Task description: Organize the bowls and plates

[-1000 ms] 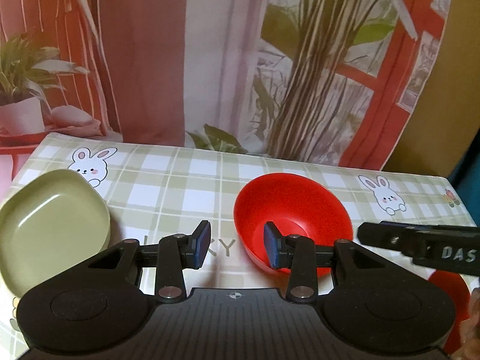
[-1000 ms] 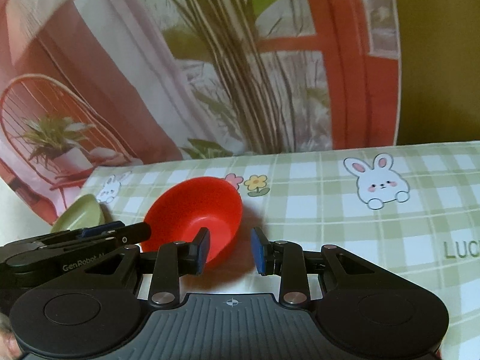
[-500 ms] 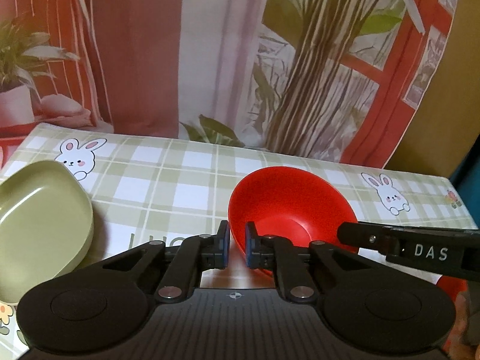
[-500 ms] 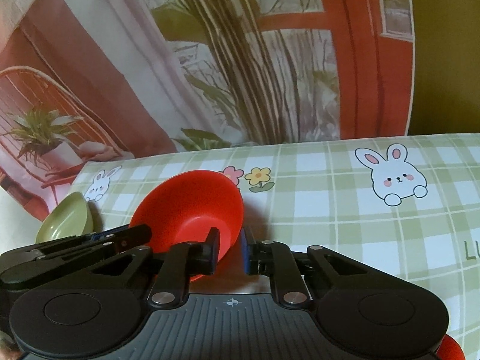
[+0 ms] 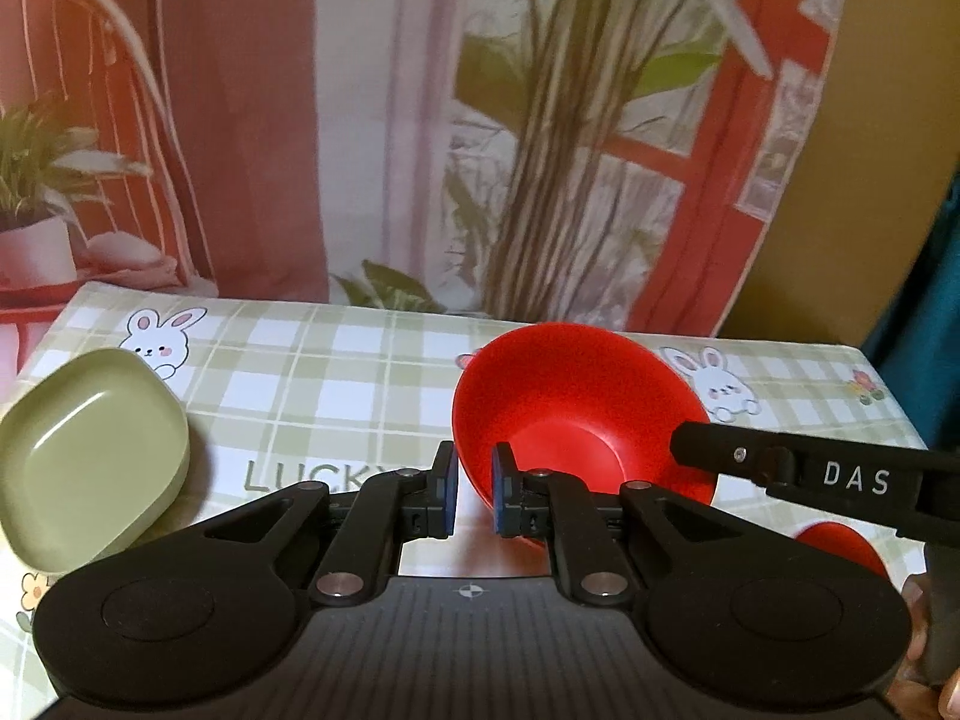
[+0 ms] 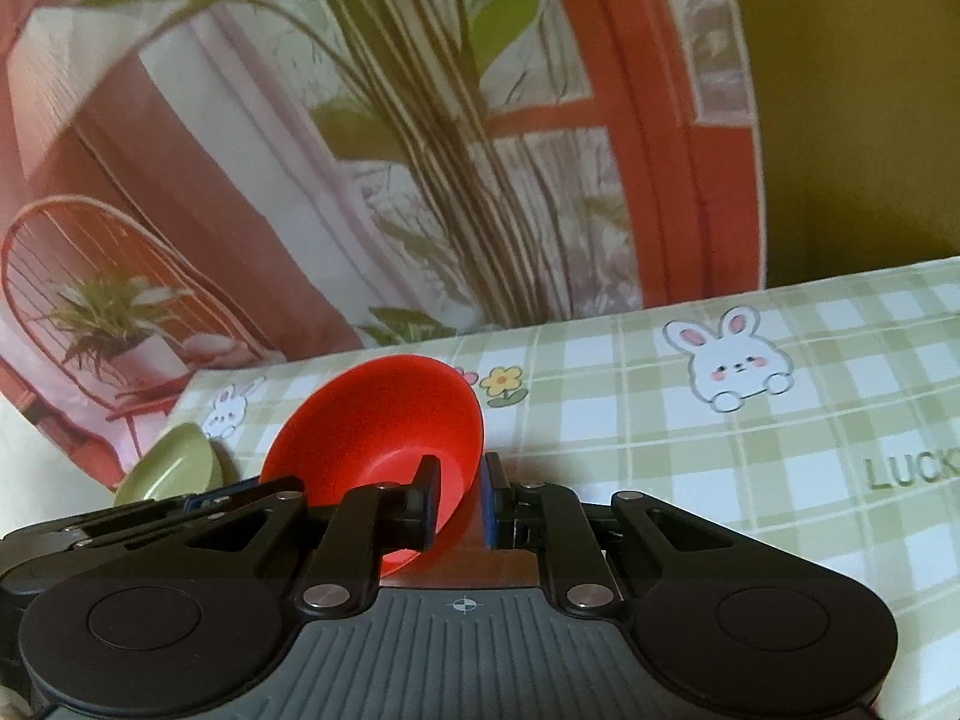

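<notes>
A red bowl (image 5: 576, 414) is held up off the checked tablecloth (image 5: 336, 372). My left gripper (image 5: 474, 495) is shut on its left rim, one pad inside and one outside. My right gripper (image 6: 459, 501) is shut on the bowl's (image 6: 384, 432) right rim; the bowl tilts toward the camera. The right gripper's finger (image 5: 810, 471) shows at the bowl's right side in the left wrist view. A green square plate (image 5: 84, 450) lies at the left; its edge shows in the right wrist view (image 6: 168, 468).
Another red dish (image 5: 840, 546) peeks out at the lower right, mostly hidden behind the grippers. A printed backdrop (image 5: 420, 120) hangs right behind the table's far edge. The tablecloth (image 6: 750, 432) stretches to the right.
Both grippers went from open to shut on the red bowl's opposite rims. The bowl has since risen off the cloth and tilted.
</notes>
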Demonstrator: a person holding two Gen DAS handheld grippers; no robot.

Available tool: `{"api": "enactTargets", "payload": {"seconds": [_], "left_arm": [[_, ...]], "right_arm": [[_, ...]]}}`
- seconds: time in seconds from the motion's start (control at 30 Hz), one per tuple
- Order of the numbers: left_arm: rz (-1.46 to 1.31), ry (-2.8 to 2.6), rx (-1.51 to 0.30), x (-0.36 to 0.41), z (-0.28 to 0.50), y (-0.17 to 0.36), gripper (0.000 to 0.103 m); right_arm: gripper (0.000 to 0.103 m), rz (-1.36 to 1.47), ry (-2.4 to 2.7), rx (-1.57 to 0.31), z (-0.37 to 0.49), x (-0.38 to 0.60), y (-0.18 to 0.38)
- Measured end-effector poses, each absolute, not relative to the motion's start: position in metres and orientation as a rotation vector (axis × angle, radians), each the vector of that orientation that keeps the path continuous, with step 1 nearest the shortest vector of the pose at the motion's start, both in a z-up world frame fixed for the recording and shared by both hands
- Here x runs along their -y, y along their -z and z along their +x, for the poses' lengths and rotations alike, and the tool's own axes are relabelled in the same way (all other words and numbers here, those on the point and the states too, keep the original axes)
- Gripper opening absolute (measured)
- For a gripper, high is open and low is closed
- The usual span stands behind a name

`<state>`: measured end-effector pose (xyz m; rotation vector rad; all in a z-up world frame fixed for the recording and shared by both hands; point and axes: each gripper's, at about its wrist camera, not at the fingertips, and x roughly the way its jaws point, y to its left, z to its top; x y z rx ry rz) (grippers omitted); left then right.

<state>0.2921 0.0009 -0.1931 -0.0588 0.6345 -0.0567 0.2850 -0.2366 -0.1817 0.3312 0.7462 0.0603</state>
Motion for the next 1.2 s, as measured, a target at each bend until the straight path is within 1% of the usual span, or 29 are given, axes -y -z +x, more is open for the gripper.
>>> {"api": "enactTargets", "payload": {"seconds": [0.57,0.8,1.2], "left_arm": [[0.013,0.083,-0.62,0.072,0.248,0.179,0.014],[0.039,0.106,-0.615,0.097,0.239,0.18,0.015],[0.069,0.139,-0.628,0.114,0.231,0.184,0.015]], "right_arm": [[0.014,0.363,-0.027,-0.644,0.209,0.29,0.15],[0.014,0.388,-0.008,-0.622,0.187,0.313,0.149],[0.014,0.42,0.012,-0.609,0.165,0.334,0.152]]}}
